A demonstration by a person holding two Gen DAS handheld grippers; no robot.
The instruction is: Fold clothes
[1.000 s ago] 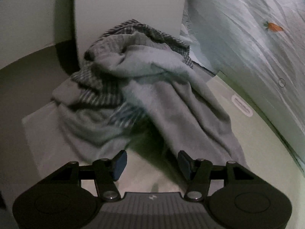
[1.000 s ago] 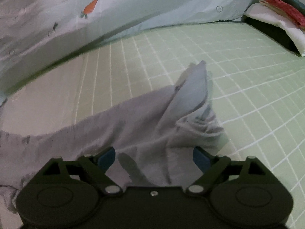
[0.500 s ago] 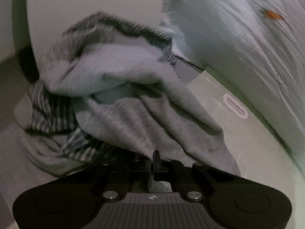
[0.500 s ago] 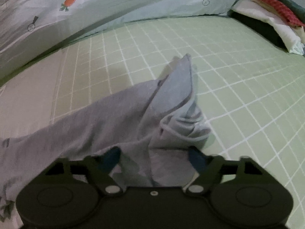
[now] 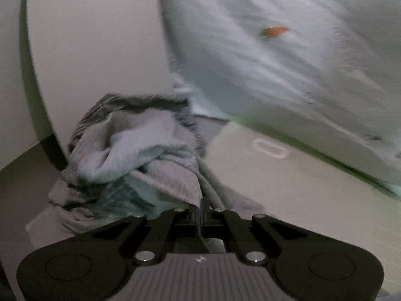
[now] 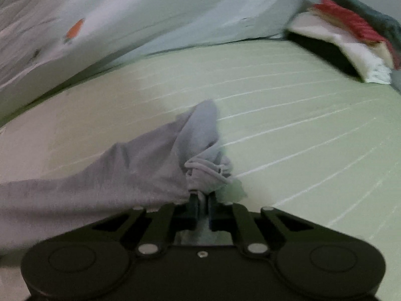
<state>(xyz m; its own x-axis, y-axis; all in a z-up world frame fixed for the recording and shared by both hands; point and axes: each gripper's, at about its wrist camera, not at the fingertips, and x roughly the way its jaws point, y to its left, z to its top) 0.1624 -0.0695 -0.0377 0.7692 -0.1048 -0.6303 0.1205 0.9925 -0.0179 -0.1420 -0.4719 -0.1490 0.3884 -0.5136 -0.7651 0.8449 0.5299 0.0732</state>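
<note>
A grey garment (image 5: 160,160) lies bunched on the bed, on a pile with a striped grey cloth (image 5: 120,100). My left gripper (image 5: 202,212) is shut on a grey fold of it and lifts it. In the right wrist view the same grey garment (image 6: 140,165) stretches left across the green checked sheet (image 6: 300,125). My right gripper (image 6: 202,200) is shut on its bunched hem end, which stands up in a peak.
A pale blue quilt with a carrot print (image 5: 275,50) (image 6: 125,12) is heaped along the back. A white headboard panel (image 5: 95,37) stands behind the pile. A stack of folded clothes (image 6: 351,37) sits at the far right on the bed.
Both grippers have closed on the grey garment: the left shut half a second ago and has since lifted back from the pile; the right shut just now on the hem end.
</note>
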